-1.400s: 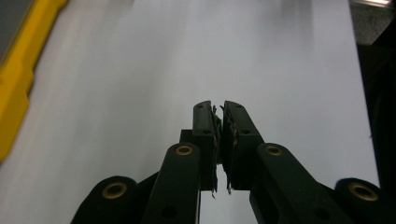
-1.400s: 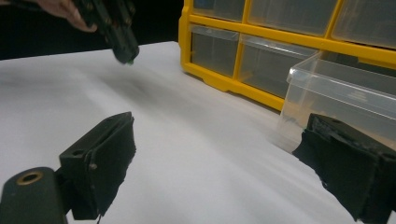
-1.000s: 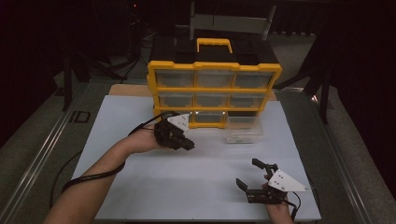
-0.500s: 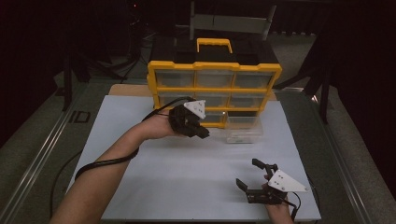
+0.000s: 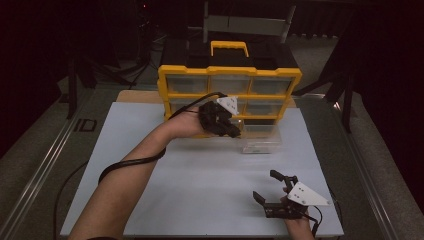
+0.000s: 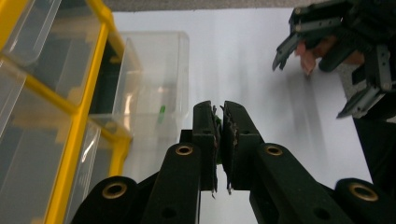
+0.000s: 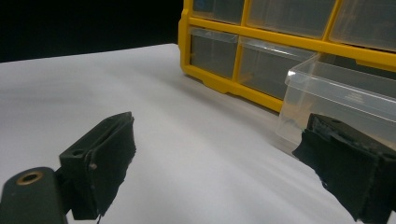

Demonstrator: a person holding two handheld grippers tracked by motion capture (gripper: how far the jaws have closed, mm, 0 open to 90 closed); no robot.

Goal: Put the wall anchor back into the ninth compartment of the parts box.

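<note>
A yellow parts cabinet (image 5: 230,74) with clear drawers stands at the back of the white mat. One clear drawer (image 5: 260,141) is pulled out at its lower right, and a small green piece (image 6: 161,114) lies inside that drawer (image 6: 154,79). My left gripper (image 5: 233,132) hovers in front of the cabinet's middle, just left of the drawer. Its jaws are pressed together on a thin green bit (image 6: 217,122) at the left gripper (image 6: 220,112) tips. My right gripper (image 5: 265,185) rests open and empty near the mat's front right edge, facing the drawer (image 7: 345,95).
The white mat (image 5: 190,180) covers the table, with a metal rail (image 5: 45,165) along the left side. A black cable (image 5: 130,162) trails from the left gripper across the forearm. The cabinet (image 7: 280,44) has a yellow handle (image 5: 229,46) on top.
The left hand has risen and moved right, from the cabinet's lower left toward the pulled-out drawer, jaws staying shut. The right gripper has not moved.
</note>
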